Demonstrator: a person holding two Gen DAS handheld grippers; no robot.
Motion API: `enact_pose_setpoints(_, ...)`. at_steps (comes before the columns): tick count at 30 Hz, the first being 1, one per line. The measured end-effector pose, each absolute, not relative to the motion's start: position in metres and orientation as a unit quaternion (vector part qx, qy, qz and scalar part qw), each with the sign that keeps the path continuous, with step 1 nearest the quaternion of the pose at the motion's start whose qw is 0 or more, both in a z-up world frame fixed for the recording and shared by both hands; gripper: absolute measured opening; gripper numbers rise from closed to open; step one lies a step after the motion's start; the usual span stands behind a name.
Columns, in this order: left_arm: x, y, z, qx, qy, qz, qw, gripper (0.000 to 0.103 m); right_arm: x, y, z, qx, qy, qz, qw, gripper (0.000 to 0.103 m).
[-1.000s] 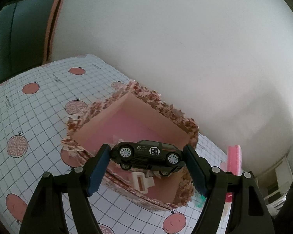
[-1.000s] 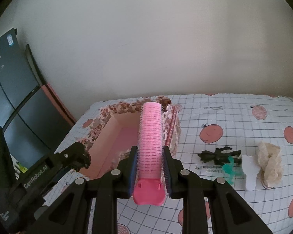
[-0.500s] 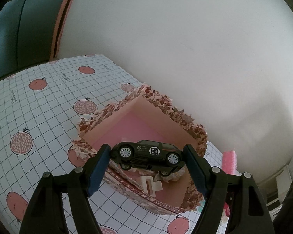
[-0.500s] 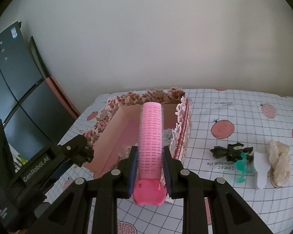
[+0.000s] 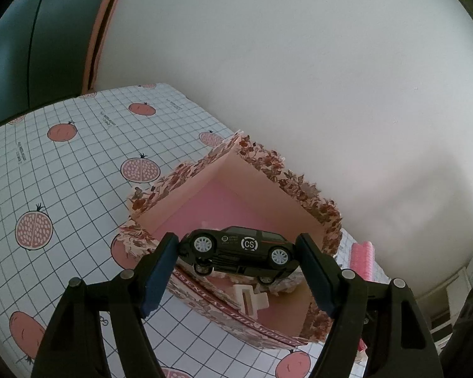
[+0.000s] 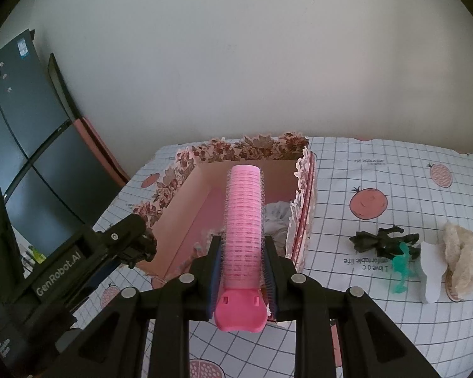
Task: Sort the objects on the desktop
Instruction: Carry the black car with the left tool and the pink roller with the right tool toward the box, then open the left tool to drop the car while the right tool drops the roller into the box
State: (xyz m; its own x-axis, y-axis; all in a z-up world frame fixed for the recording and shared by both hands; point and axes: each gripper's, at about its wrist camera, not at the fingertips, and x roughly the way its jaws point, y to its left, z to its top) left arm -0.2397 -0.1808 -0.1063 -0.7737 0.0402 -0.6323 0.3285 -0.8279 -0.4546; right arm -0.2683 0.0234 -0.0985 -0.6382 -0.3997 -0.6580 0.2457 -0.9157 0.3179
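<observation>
Your floral box (image 5: 269,170) sits on the counter (image 5: 78,163) near the wall. Your right gripper (image 6: 242,271) has its fingers clamped on the pink hair roller (image 6: 244,220) over it; your left gripper (image 5: 238,252) pinches the black toy car (image 5: 241,247) above its near rim.

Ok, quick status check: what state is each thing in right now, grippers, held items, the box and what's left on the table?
Left gripper: shut on the toy car.
Toy car: held end to end, above the box.
Right gripper: shut on the hair roller.
Hair roller: held lengthwise, tip over the box.
Box: open, a white clip and crumpled white material inside.
Dark figure, green piece, white piece, fluffy item: lying on the table, unsorted.
</observation>
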Motion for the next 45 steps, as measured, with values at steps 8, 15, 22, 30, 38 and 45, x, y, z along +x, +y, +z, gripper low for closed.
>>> enact_pose_setpoints(8,-0.24,-0.181,-0.108,0.327,0.276,-0.901,0.078,0.077,-0.271,0.019,-0.101,0.388,-0.098,-0.899,0.178,0.027)
enact_pose_setpoints(15,-0.242,-0.182,-0.109,0.332,0.273,-0.9,0.079,0.077,-0.276,0.019,-0.108,0.402,-0.101,-0.894,0.169,0.04)
enact_pose_setpoints(22,-0.244,-0.181,-0.111,0.338,0.271,-0.898,0.075,0.078,-0.275,0.019,-0.108,0.4,-0.096,-0.896,0.169,0.049)
enact_pose_setpoints(30,-0.245,-0.179,-0.111,0.342,0.265,-0.898,0.077,0.078,-0.274,0.02,-0.106,0.401,-0.095,-0.896,0.167,0.049)
enact_pose_setpoints(38,-0.245,-0.176,-0.108,0.347,0.26,-0.898,0.074,0.078,-0.272,0.023,-0.104,0.398,-0.096,-0.897,0.166,0.049)
enact_pose_setpoints(45,-0.246,-0.169,-0.105,0.35,0.251,-0.9,0.071,0.078,-0.271,0.031,-0.099,0.394,-0.1,-0.899,0.164,0.049)
